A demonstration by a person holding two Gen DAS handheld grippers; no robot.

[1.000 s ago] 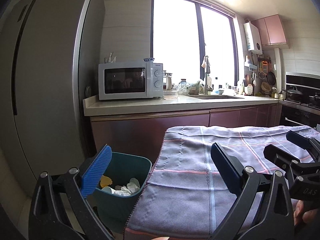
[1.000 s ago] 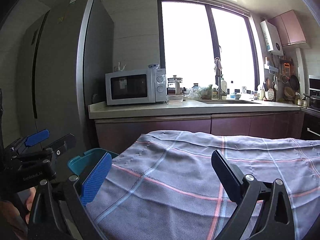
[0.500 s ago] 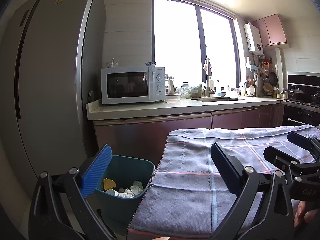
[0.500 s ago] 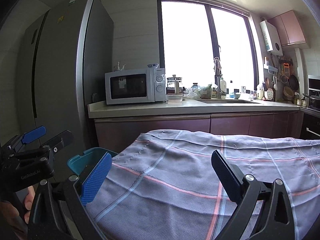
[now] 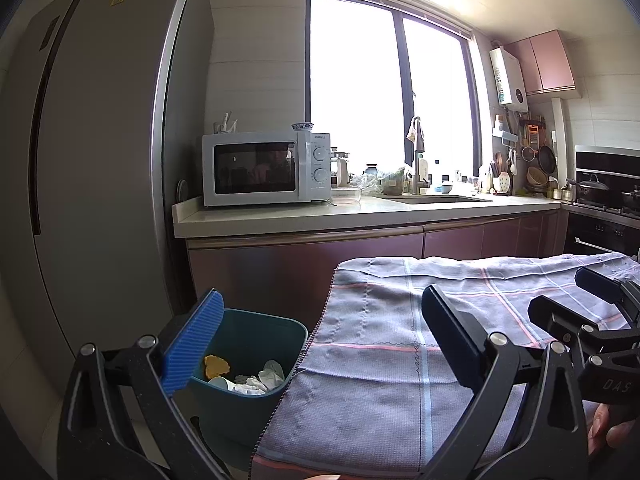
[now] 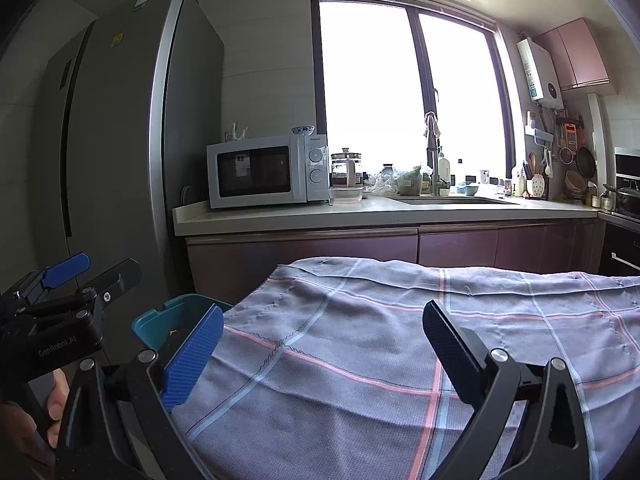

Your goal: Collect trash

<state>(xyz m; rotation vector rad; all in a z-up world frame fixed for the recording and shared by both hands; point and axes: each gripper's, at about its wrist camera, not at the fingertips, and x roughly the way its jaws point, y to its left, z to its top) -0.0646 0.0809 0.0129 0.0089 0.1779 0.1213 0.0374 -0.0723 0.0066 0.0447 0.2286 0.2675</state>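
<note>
A teal trash bin stands on the floor at the left edge of a table draped with a grey checked cloth. Inside it lie white crumpled paper and a yellow scrap. My left gripper hovers open above the bin's right rim and the cloth edge, holding nothing. My right gripper is open over the cloth, empty too. The bin's rim peeks out at the left in the right wrist view. Each gripper shows in the other's view: the right gripper and the left gripper.
A tall grey fridge rises at the left. Behind the table runs a counter with a white microwave, a sink and clutter below a bright window. A stove is at the far right. A hand grips the left tool.
The left gripper has tilted slightly, so the bin and table edge sit a little lower and further right in its view. The right view barely shifted.
</note>
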